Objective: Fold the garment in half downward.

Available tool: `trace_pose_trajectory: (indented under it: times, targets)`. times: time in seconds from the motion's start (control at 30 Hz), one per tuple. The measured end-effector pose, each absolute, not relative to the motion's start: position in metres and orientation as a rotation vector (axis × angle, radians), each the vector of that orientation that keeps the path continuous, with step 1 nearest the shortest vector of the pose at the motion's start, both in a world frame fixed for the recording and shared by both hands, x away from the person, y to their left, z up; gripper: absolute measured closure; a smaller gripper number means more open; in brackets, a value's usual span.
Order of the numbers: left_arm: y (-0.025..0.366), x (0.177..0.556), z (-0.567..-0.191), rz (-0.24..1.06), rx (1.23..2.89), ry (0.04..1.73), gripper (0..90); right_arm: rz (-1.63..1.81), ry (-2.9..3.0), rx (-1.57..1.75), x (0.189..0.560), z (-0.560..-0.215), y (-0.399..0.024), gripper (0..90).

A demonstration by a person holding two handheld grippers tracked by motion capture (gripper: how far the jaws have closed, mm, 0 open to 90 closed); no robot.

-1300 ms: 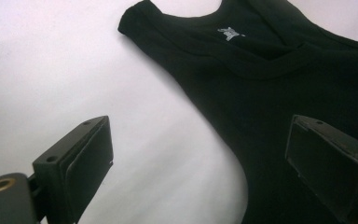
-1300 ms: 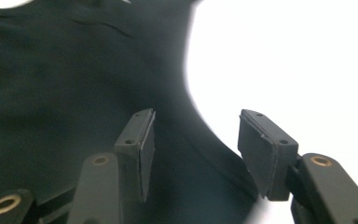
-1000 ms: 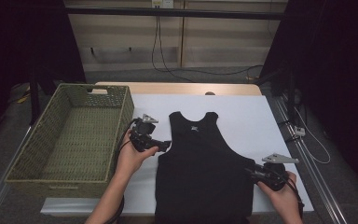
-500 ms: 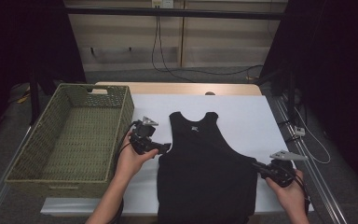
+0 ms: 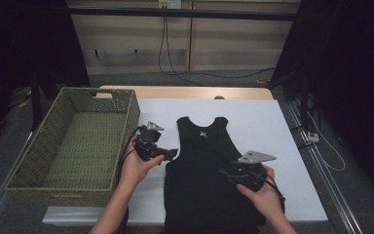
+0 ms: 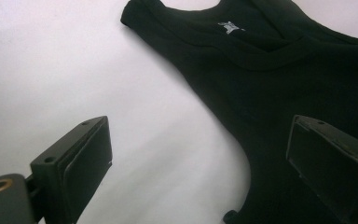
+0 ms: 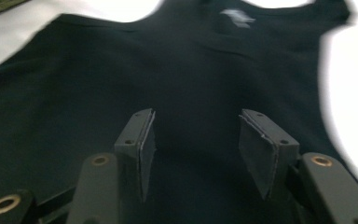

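The black sleeveless knit tank top is laid flat and unfolded on the white table sheet; folding is judged not yet begun. Over its middle the right gripper is held, jaws just opened, nothing between. At its left armhole the left gripper is spread wide, empty. Beyond its left side sits the empty green woven basket.

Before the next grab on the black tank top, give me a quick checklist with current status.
1. Tank top lies flat on the white table: ok.
2. Left tool open at the left armhole edge: ok.
3. Right tool over the fabric, jaws just opening, nothing between them: ok.
4. Basket free to receive: ok.
5. Bottom hem straight: cannot tell, out of frame.
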State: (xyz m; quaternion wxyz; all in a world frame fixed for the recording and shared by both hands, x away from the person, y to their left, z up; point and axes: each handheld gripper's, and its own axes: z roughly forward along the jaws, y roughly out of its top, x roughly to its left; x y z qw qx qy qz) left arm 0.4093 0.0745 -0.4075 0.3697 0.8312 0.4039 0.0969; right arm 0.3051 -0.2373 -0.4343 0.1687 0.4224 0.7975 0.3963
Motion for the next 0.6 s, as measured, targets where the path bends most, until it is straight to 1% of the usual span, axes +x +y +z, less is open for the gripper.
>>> trace_pose_trajectory:
  times: [0.2,0.4,0.5,0.53,0.6]
  targets:
    - [0.075,0.409,-0.41,0.254,2.125,1.054,6.6,1.182,2.397,1.073,0.315,-0.443,-0.183,45.8]
    - [0.076,0.408,-0.412,0.248,2.135,1.053,6.8,1.175,2.486,0.982,0.322,-0.453,-0.142,46.2]
    - [0.076,0.407,-0.414,0.25,2.125,1.065,7.0,1.132,2.492,0.944,0.324,-0.46,-0.13,49.8]
    - [0.076,0.406,-0.414,0.244,2.132,1.064,7.2,1.126,2.499,0.928,0.324,-0.459,-0.129,55.6]
    - [0.076,0.405,-0.416,0.252,2.143,1.058,7.3,1.128,2.517,0.904,0.324,-0.458,-0.129,80.3]
